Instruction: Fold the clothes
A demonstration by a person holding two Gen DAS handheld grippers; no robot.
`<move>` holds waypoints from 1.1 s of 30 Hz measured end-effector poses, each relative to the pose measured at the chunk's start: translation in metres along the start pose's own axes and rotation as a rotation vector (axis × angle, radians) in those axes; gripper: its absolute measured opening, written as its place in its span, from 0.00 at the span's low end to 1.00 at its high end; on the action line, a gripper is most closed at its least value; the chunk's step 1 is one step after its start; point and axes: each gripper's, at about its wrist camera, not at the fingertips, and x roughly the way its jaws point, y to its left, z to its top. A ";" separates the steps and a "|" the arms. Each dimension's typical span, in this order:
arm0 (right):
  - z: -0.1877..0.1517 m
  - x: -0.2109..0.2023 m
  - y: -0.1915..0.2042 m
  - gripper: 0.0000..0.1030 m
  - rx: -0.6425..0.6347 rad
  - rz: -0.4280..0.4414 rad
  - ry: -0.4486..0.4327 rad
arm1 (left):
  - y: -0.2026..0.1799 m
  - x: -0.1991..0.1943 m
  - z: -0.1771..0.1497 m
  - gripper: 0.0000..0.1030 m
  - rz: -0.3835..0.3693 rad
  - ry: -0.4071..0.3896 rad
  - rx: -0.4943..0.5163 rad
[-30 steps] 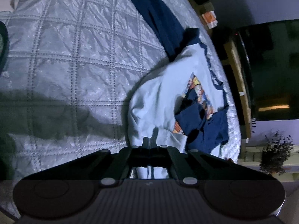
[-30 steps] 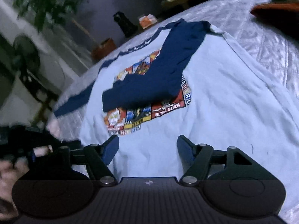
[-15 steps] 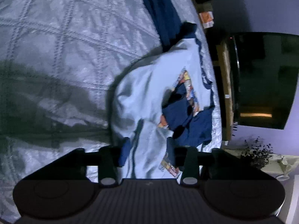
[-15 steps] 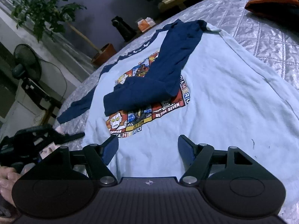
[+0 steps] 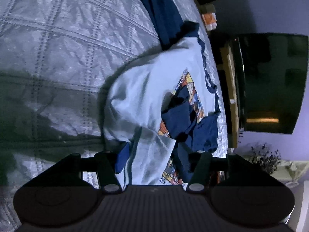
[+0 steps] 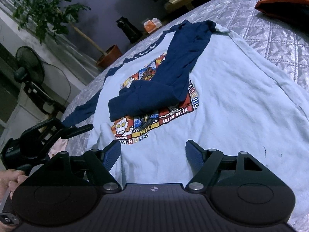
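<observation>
A light blue shirt with navy sleeves and a cartoon print lies on the quilted silver bedspread. One navy sleeve is folded across the print. My left gripper is open, with a fold of the shirt's hem lying between its jaws; the shirt bunches up beyond it. It also shows at the left of the right wrist view. My right gripper is open and empty, low over the shirt's lower part.
A dark red and black garment lies at the far right of the bed. Beyond the bed's edge stand a TV on a wooden stand, a potted plant, a fan and a small orange box.
My left gripper was shut on the hem a second ago, then opened; the hem now lies loose between its jaws. My right gripper stayed open, shifting slightly over the shirt.
</observation>
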 end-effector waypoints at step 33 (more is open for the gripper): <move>-0.001 -0.002 -0.011 0.71 0.045 0.036 -0.015 | 0.003 -0.043 -0.009 0.02 0.178 -0.064 0.077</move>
